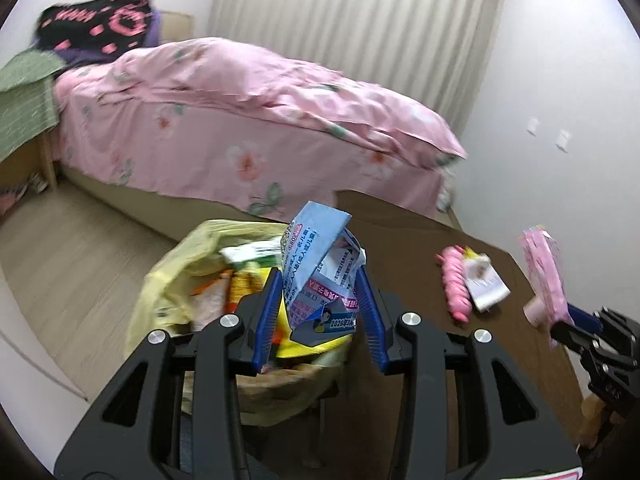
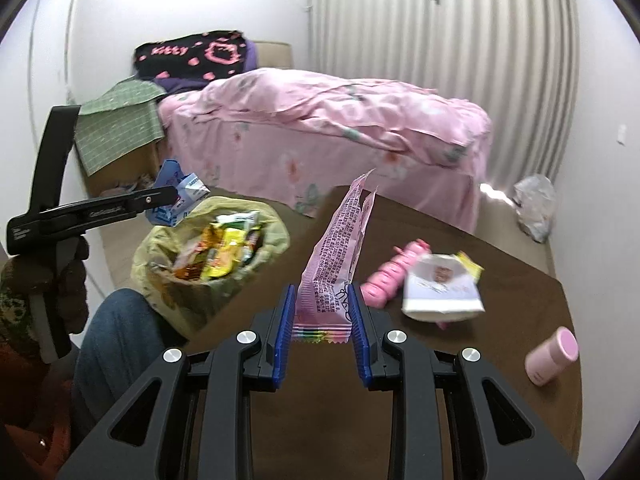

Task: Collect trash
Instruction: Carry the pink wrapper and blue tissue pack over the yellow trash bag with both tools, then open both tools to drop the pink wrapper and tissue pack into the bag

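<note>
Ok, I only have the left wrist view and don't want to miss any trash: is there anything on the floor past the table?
Observer: Yes, a crumpled white plastic bag lies on the floor by the curtain, beyond the table.
Operator: The right gripper is blurred for me. How does it hold the pink wrapper?
Observer: The right gripper pinches the pink wrapper at its bottom end; the wrapper stands upright between the pads.
Operator: What is the pink thing half hidden behind it?
Observer: A small pink cylindrical container on the table, apart from the other items.
</note>
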Demonstrator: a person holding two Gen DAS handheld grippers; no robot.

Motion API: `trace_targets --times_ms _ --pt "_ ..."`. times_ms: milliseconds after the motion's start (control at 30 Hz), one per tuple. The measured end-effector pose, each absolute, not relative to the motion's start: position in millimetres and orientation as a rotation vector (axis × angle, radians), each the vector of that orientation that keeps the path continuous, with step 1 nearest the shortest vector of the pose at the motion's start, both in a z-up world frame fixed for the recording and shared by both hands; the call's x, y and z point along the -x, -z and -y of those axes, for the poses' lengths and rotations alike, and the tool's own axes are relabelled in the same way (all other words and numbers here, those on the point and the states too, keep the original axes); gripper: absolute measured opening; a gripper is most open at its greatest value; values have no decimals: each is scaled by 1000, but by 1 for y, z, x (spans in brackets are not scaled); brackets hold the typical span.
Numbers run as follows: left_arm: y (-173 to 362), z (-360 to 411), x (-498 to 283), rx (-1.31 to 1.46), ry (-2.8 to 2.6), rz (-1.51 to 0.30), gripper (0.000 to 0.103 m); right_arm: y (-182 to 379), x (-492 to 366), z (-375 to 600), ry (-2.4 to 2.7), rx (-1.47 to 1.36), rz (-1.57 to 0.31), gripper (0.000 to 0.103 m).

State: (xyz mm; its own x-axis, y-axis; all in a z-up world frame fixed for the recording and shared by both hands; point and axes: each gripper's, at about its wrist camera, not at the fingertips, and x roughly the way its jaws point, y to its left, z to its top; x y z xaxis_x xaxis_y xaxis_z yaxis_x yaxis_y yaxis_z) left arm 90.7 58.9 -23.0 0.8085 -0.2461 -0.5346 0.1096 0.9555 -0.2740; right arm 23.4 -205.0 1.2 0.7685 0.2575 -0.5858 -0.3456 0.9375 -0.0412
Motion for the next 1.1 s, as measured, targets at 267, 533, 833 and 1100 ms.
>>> trace_targets --times_ms 267,533,833,1100 --pt "42 -115 -97 397 56 -596 36 4 -69 158 -470 143 -660 26" --pt "69 -116 -107 415 13 -632 36 51 -140 107 -576 202 -820 26" --pt "95 -115 -141 449 -5 -688 36 115 -224 46 -695 316 -1109 26" --pt "119 -114 -163 457 -11 -747 36 128 -252 38 -708 340 -1129 26"
